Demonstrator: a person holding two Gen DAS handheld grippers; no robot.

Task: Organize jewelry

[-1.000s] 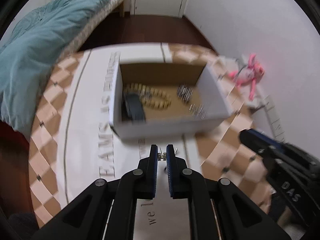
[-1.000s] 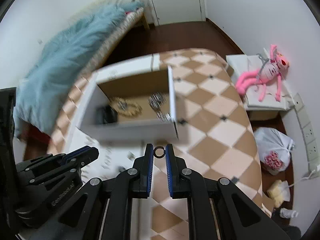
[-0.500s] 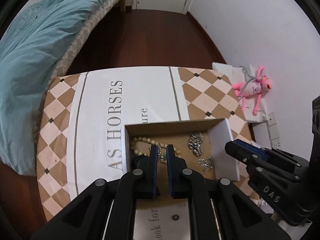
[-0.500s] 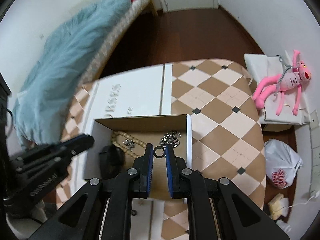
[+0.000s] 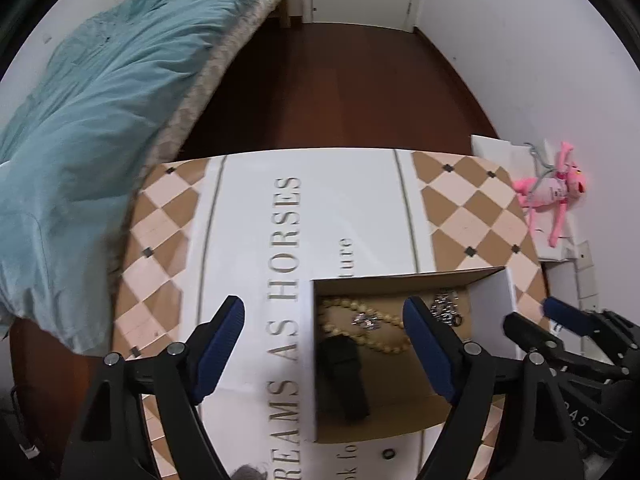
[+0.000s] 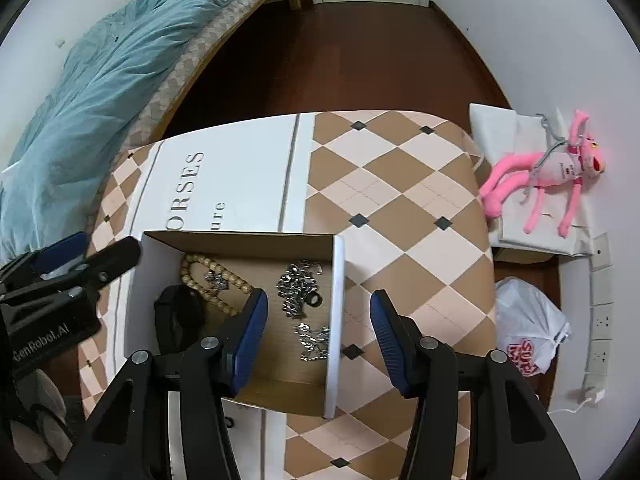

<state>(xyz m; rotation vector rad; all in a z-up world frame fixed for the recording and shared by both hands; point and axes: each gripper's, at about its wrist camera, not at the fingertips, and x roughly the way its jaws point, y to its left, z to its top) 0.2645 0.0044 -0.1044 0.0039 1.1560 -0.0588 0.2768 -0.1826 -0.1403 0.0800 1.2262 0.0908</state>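
An open white cardboard box (image 6: 339, 280) (image 5: 310, 320) stands on the checkered table. Inside lie a beaded bracelet (image 6: 200, 270) (image 5: 384, 318), a black band (image 6: 176, 316) (image 5: 344, 372), silver jewelry pieces (image 6: 296, 288) (image 5: 444, 308) and a small dark ring (image 6: 315, 300). A small silver piece (image 5: 366, 320) (image 6: 214, 278) rests on the beads. My left gripper (image 5: 324, 344) is open and empty above the box's left wall. My right gripper (image 6: 318, 332) is open and empty above the box's right wall.
A small black ring (image 5: 387, 454) lies on the table in front of the box. A bed with a teal duvet (image 5: 88, 100) is at the left. A pink plush toy (image 6: 548, 172) and a white plastic bag (image 6: 528, 340) are off the table's right edge.
Both grippers moved over the box, then opened. The small silver piece from the left gripper and the ring from the right gripper now lie in the box.
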